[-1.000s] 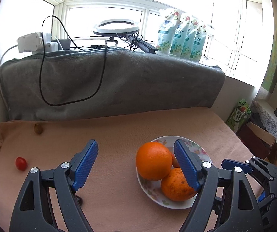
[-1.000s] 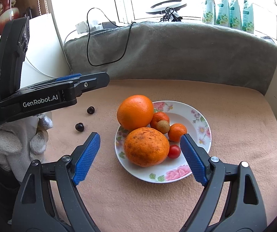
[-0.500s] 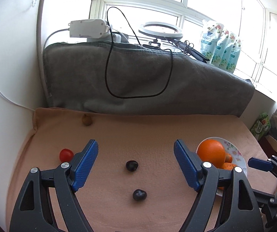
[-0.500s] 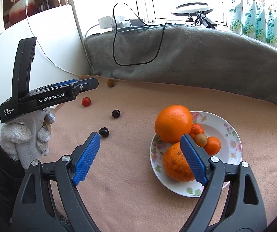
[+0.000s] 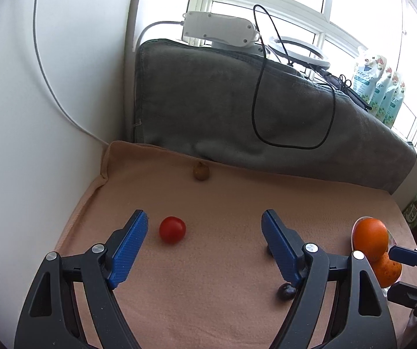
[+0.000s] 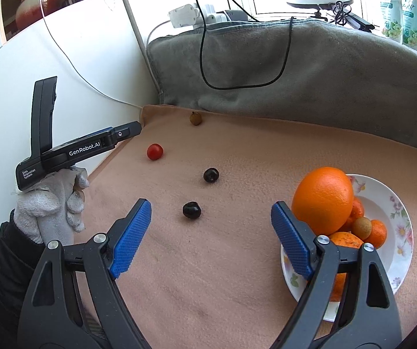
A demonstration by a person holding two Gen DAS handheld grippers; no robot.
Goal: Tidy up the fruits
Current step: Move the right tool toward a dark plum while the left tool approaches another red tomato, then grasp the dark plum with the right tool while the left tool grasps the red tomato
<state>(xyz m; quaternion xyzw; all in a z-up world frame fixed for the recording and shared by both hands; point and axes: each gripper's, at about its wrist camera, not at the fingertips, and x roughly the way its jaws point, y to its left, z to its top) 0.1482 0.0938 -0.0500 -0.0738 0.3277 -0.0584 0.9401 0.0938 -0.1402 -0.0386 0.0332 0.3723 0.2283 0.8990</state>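
Grippers are both wide and hold nothing: your left gripper (image 5: 204, 226) sits by the red tomato (image 5: 172, 229), your right gripper (image 6: 211, 219) by a dark cherry (image 6: 191, 210).

Black plastic frames on both the left gripper (image 5: 204, 229) and the right gripper (image 6: 211, 221), each with silver screw heads at the pivots and blue, ridged finger pads (image 6: 130, 241). White "GenRobot.AI" and "Data Acquisition System" lettering along the left unit's side. White knitted glove (image 6: 48, 212), smudged grey at the fingertips, above a black sleeve (image 6: 10, 261).
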